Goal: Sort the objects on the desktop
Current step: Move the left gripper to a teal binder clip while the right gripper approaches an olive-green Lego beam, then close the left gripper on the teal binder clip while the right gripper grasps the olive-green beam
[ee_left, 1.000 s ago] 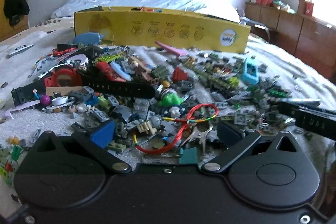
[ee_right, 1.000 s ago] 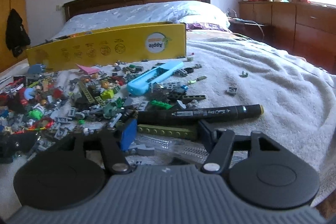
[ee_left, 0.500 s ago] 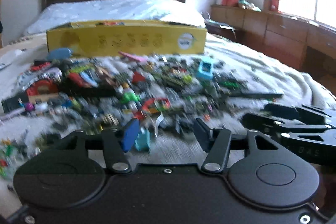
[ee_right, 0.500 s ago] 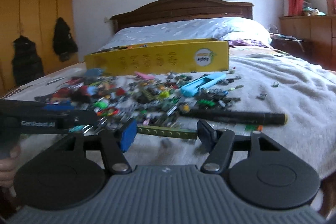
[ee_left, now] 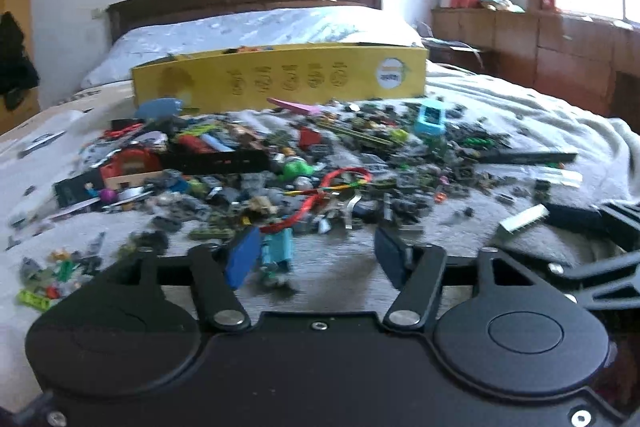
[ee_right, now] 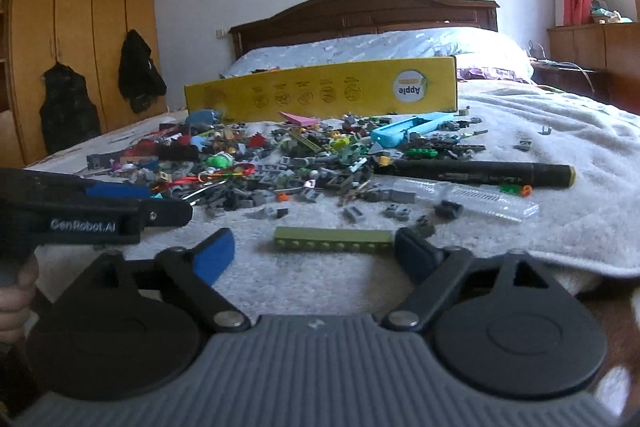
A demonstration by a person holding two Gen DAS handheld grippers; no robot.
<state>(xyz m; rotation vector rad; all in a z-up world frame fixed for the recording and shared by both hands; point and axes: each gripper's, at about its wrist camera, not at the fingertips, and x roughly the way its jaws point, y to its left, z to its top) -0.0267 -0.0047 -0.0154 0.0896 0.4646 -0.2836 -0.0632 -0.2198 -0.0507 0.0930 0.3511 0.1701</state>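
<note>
Left gripper (ee_left: 316, 253): jaws spread wide, nothing between them, a small teal plastic piece (ee_left: 276, 247) just beside the blue left pad (ee_left: 242, 261). Right gripper (ee_right: 316, 251): jaws likewise wide apart and empty, a long olive-green studded plastic brick (ee_right: 334, 239) lying flat on the white fleece blanket (ee_right: 560, 131) just ahead of the fingertips.

Landmark: long yellow cardboard box (ee_right: 320, 93), upright across the bed. Directly in front of the box, a dense heap of small mixed-colour plastic bricks and toys (ee_right: 280, 155). At the heap's right edge, near the box's right end, a light-blue plastic case (ee_right: 412, 129). Farther forward from the box, a black marker pen with a yellow end (ee_right: 480, 173), and just in front of that a clear plastic ruler-like strip (ee_right: 476, 197). On the near side of the heap, a red cord loop (ee_left: 332, 187).
</note>
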